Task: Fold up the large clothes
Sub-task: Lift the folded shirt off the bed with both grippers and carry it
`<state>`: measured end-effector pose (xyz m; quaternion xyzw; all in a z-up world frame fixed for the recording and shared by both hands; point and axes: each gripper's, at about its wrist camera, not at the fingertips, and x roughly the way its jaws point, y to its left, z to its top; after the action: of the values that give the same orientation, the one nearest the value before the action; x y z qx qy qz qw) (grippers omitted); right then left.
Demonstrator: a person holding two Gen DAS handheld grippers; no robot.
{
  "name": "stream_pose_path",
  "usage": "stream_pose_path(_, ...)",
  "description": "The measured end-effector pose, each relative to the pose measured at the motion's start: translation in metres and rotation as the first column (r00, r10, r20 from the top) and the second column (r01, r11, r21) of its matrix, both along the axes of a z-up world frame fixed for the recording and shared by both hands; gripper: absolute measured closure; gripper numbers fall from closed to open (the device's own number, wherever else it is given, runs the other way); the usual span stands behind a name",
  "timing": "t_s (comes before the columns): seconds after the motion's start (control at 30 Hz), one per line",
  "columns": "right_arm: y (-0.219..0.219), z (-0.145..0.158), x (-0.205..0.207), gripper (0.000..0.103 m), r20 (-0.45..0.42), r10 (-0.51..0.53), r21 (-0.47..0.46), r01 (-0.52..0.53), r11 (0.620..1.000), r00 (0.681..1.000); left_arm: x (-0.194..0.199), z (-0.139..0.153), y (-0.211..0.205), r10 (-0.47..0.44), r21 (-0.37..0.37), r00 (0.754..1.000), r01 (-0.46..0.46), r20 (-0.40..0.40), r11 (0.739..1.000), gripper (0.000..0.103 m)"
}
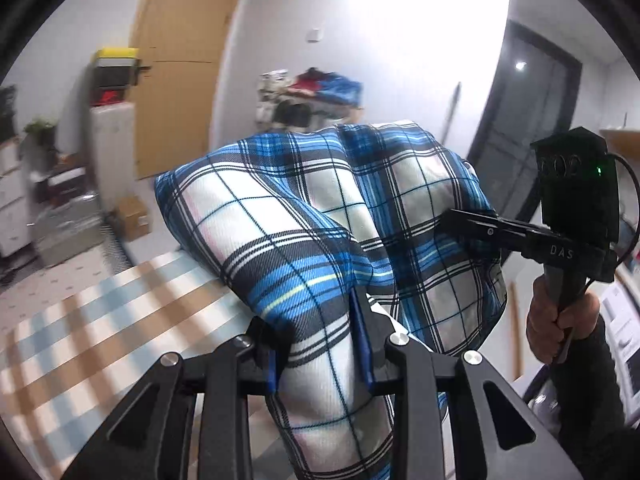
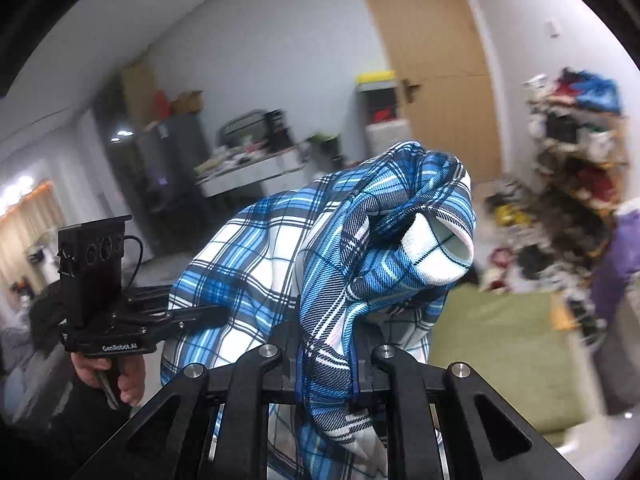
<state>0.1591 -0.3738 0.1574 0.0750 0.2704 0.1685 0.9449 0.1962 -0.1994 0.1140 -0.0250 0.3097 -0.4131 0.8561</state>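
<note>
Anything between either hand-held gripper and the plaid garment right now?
Nothing visible. The left hand-held gripper is already shut on a bunched fold of the blue plaid garment, and the right hand-held gripper is shut on another fold of it. The cloth sits directly between the fingers of each.

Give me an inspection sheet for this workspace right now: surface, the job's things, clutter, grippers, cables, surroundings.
Surface: checked tablecloth in tan, pale blue and white, bare where visible.
Job's things: blue plaid garment, bunched and lifted between both grippers, its lower part draping onto the cloth.
Clutter: nothing seen on the surface.
Grippers: left gripper shut on a fold of the garment; right gripper shut on another bunch, with the person's hand on its handle.
Cables: thin black cable looping from the right gripper's camera box.
Surroundings: wooden door, shelf piled with clothes, green sofa, cardboard box on the floor.
</note>
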Motion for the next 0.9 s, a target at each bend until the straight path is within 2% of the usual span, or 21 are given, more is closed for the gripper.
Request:
stream_pose_path(0.1, -0.044, 0.007, 0.021, 0.087, -0.037, -0.076, -0.029, 0.075, 0.997, 0.996, 0.036, -0.017, -0.045, -0.021, -0.045, 0.999, 0.020, -0.041, 0.999, 0.079)
stream_pose_path(0.2, -0.088, -0.013, 0.050, 0.087, -0.086, -0.148, -0.065, 0.142, 0.988, 0.985, 0.066, -0.057, -0.084, -0.029, -0.066, 0.993, 0.021, -0.110, 0.998, 0.079)
stream_pose_path(0.23, -0.103, -0.028, 0.063, 0.087, -0.121, -0.153, -0.073, 0.145, 0.987, 0.981, 0.073, -0.074, -0.092, -0.024, -0.059, 0.990, 0.016, -0.137, 0.998, 0.079)
stream_pose_path(0.3, -0.129, -0.066, 0.088, 0.085, -0.207, -0.167, -0.086, 0.152, 0.985, 0.964, 0.089, -0.126, -0.113, -0.015, 0.010, 0.977, 0.017, -0.215, 1.000, 0.079)
stream_pose_path(0.33, -0.141, -0.091, 0.103, 0.085, -0.275, -0.188, -0.103, 0.166, 0.981, 0.943, 0.089, -0.149, -0.117, 0.010, 0.049, 0.970, 0.002, -0.241, 0.999, 0.077)
stream_pose_path(0.37, -0.148, -0.110, 0.112, 0.083, -0.313, -0.215, -0.121, 0.186, 0.975, 0.925, 0.089, -0.165, -0.114, 0.025, 0.060, 0.971, -0.011, -0.238, 0.998, 0.073)
stream_pose_path(0.4, -0.160, -0.134, 0.118, 0.077, -0.351, -0.245, -0.139, 0.209, 0.968, 0.903, 0.089, -0.172, -0.107, 0.021, 0.036, 0.977, -0.014, -0.211, 0.999, 0.070)
stream_pose_path(0.43, -0.169, -0.152, 0.119, 0.071, -0.382, -0.235, -0.121, 0.204, 0.971, 0.894, 0.088, -0.174, -0.100, 0.020, 0.025, 0.982, -0.015, -0.185, 1.000, 0.062)
stream_pose_path(0.47, -0.176, -0.162, 0.115, 0.061, -0.387, -0.225, -0.083, 0.209, 0.974, 0.894, 0.087, -0.176, -0.095, 0.032, 0.046, 0.985, -0.025, -0.171, 0.999, 0.047)
stream_pose_path(0.5, -0.184, -0.165, 0.106, 0.052, -0.377, -0.228, -0.059, 0.223, 0.973, 0.898, 0.085, -0.176, -0.092, 0.061, 0.078, 0.986, -0.050, -0.153, 0.996, 0.039)
stream_pose_path(0.53, -0.187, -0.166, 0.095, 0.050, -0.357, -0.240, -0.051, 0.238, 0.970, 0.903, 0.084, -0.175, -0.088, 0.084, 0.092, 0.987, -0.071, -0.138, 0.993, 0.034)
stream_pose_path(0.63, -0.185, -0.151, 0.064, 0.048, -0.294, -0.305, -0.134, 0.277, 0.952, 0.906, 0.071, -0.165, -0.076, 0.107, 0.099, 0.992, -0.100, -0.070, 0.990, 0.034)
stream_pose_path(0.7, -0.180, -0.133, 0.050, 0.048, -0.225, -0.366, -0.184, 0.330, 0.926, 0.903, 0.060, -0.156, -0.073, 0.139, 0.117, 0.990, -0.138, -0.001, 0.984, 0.034)
stream_pose_path(0.73, -0.175, -0.119, 0.040, 0.048, -0.173, -0.367, -0.191, 0.334, 0.923, 0.914, 0.054, -0.153, -0.070, 0.147, 0.106, 0.989, -0.150, 0.032, 0.983, 0.034)
stream_pose_path(0.83, -0.141, -0.093, 0.039, 0.050, -0.048, -0.281, -0.252, 0.260, 0.932, 0.959, 0.033, -0.151, -0.081, 0.154, 0.137, 0.978, -0.174, 0.141, 0.975, 0.034)
stream_pose_path(0.87, -0.128, -0.095, 0.036, 0.050, -0.029, -0.248, -0.284, 0.230, 0.931, 0.968, 0.030, -0.153, -0.086, 0.140, 0.165, 0.976, -0.168, 0.169, 0.972, 0.034)
stream_pose_path(0.9, -0.117, -0.104, 0.036, 0.054, -0.049, -0.225, -0.307, 0.200, 0.930, 0.973, 0.030, -0.155, -0.092, 0.126, 0.187, 0.975, -0.160, 0.181, 0.969, 0.034)
